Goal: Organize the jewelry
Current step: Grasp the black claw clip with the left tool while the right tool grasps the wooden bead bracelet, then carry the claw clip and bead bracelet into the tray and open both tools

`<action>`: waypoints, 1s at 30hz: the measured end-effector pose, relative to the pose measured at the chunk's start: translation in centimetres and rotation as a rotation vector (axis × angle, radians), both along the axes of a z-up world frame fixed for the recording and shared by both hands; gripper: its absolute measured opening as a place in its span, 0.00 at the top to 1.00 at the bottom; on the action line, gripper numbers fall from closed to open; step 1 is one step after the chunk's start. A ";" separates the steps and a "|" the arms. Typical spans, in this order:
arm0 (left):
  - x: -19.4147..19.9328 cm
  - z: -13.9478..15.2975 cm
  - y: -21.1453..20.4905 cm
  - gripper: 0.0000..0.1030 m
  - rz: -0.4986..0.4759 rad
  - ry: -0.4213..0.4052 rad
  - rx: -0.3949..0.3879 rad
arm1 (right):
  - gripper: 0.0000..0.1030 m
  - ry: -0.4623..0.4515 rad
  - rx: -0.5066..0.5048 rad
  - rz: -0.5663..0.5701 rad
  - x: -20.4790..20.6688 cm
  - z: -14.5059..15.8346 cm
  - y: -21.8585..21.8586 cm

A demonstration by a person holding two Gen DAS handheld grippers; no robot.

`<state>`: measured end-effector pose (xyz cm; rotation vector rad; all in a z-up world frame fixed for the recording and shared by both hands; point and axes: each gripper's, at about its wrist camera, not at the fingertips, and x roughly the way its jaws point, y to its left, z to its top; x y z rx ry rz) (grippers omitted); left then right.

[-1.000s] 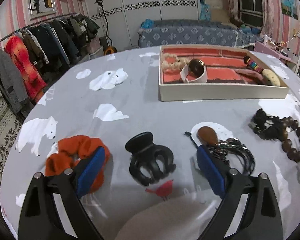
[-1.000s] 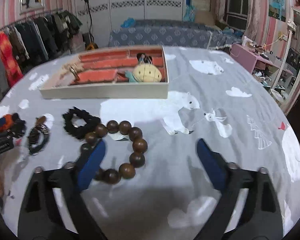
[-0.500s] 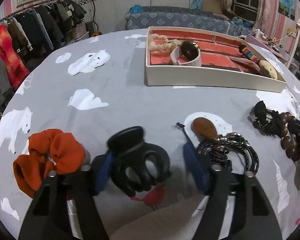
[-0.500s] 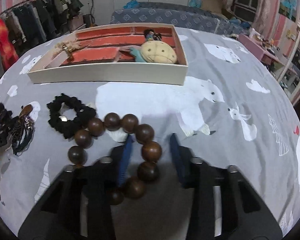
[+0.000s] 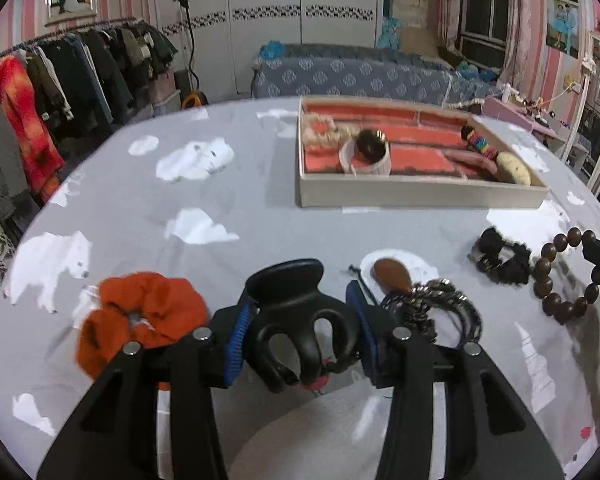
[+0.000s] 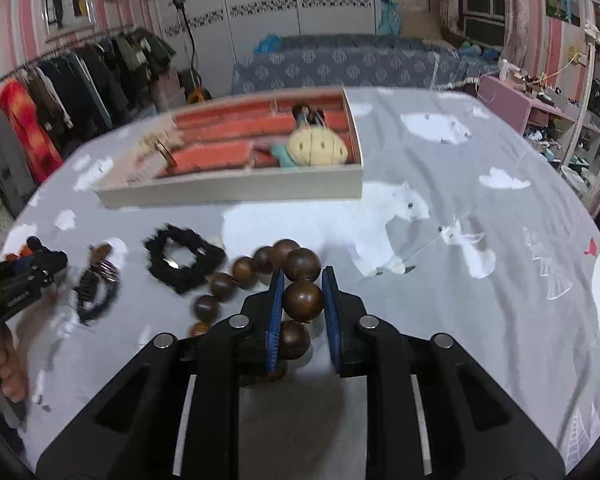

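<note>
My left gripper is shut on a black claw hair clip, which it grips by both sides just above the grey cloth. My right gripper is shut on a brown wooden bead bracelet; one large bead sits between the blue pads and the other beads trail left. The bracelet also shows in the left wrist view. The cream jewelry box with red lining stands at the far side and holds several pieces; it also shows in the right wrist view.
On the polar-bear cloth lie an orange scrunchie, a brown pendant with dark cords and a black scrunchie. A clothes rack stands left, and a sofa stands behind the table.
Both grippers went from wide open to shut: the left closed on the claw clip, and the right moved left and closed on a bead of the bracelet, which has shifted.
</note>
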<state>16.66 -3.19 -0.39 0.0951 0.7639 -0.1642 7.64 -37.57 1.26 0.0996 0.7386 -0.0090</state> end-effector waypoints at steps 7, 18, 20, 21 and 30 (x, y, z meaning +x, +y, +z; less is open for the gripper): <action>-1.1 3.5 -0.7 0.56 -0.020 -0.071 0.005 | 0.81 -0.077 -0.036 -0.005 -1.1 3.9 0.4; -0.8 8.2 -2.1 0.56 -0.029 -0.154 -0.020 | 0.81 -0.140 -0.078 -0.015 -1.6 8.3 -0.1; -0.6 8.9 -2.4 0.56 -0.030 -0.168 -0.023 | 0.81 -0.151 -0.088 -0.012 -1.4 9.2 0.0; -0.5 9.3 -2.6 0.56 -0.031 -0.179 -0.028 | 0.81 -0.158 -0.096 -0.010 -1.2 9.7 0.2; 1.5 11.7 -3.6 0.56 -0.031 -0.220 -0.064 | 0.81 -0.198 -0.086 -0.011 0.5 12.3 0.2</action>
